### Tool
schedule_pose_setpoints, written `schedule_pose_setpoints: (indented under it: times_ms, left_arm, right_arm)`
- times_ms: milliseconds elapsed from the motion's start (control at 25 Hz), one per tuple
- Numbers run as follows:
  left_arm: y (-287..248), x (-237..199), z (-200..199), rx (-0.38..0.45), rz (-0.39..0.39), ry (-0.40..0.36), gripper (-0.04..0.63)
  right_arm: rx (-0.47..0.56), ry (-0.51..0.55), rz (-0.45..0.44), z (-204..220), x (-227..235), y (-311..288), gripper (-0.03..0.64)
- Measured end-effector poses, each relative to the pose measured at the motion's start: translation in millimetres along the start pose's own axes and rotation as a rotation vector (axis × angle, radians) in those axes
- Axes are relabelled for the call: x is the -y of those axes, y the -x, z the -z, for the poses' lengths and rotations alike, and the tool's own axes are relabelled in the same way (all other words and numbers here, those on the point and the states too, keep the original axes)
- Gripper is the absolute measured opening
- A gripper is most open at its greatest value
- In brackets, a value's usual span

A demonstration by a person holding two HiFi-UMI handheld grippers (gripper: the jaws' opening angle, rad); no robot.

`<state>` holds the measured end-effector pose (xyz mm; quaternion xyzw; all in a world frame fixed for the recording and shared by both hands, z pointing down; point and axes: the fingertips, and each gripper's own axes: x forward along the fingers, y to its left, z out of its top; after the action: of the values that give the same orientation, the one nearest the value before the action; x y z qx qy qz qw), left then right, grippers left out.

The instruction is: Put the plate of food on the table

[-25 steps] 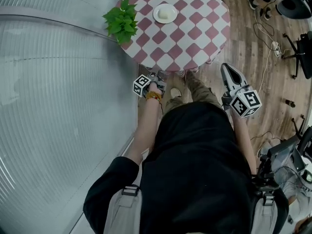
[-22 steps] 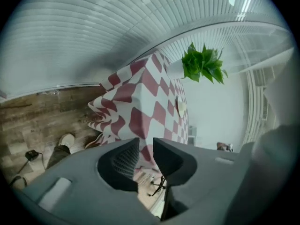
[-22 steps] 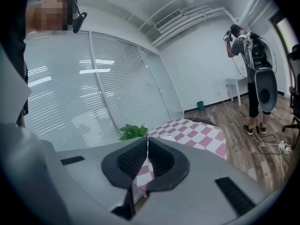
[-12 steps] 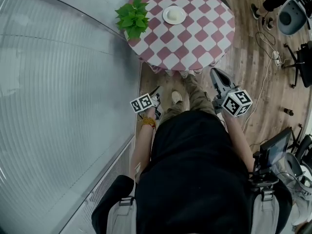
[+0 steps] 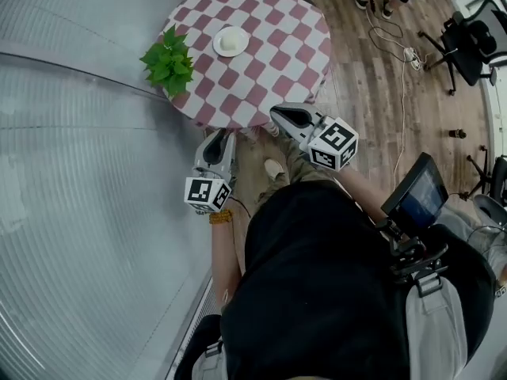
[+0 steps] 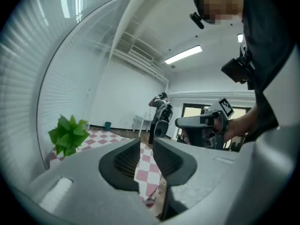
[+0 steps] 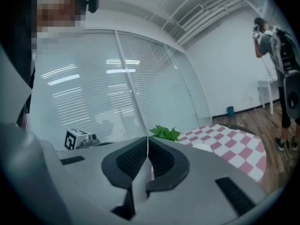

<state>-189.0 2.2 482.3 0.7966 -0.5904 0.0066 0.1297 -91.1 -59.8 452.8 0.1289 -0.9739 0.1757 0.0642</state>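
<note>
A white plate of pale food (image 5: 230, 41) stands on the round red-and-white checked table (image 5: 273, 50), and its rim also shows in the right gripper view as the plate (image 7: 205, 147). My left gripper (image 5: 215, 136) hovers just short of the table's near edge with its jaws a narrow gap apart and nothing between them; the left gripper (image 6: 146, 144) shows only checked cloth through the gap. My right gripper (image 5: 275, 112) points left along the table's near edge, and in its own view the right gripper (image 7: 148, 142) has its pads touching, empty.
A green potted plant (image 5: 167, 62) sits at the table's left rim, against a curved glass wall with blinds (image 5: 79, 172). Wooden floor to the right carries cables (image 5: 404, 54) and an office chair (image 5: 467, 38). Another person (image 6: 160, 116) stands beyond the table.
Both grippers have risen toward the table's near edge. The right one has swung to point left; the left one now points at the table. The plate has not moved on the table.
</note>
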Motion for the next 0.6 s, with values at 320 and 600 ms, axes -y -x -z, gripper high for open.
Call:
schedule_pose_setpoints:
  times_ms: [320,600]
  left_arm:
    - [-6,11,-90,0.131,-0.032,-0.251,0.074]
    - [2,17,-52,0.113,-0.001,-0.198,0.049]
  right_arm:
    - [0.202,0.386,-0.173,-77,-69,-18,0.014]
    - [0.183,0.398,-0.216,-54,-75,-25,0.014]
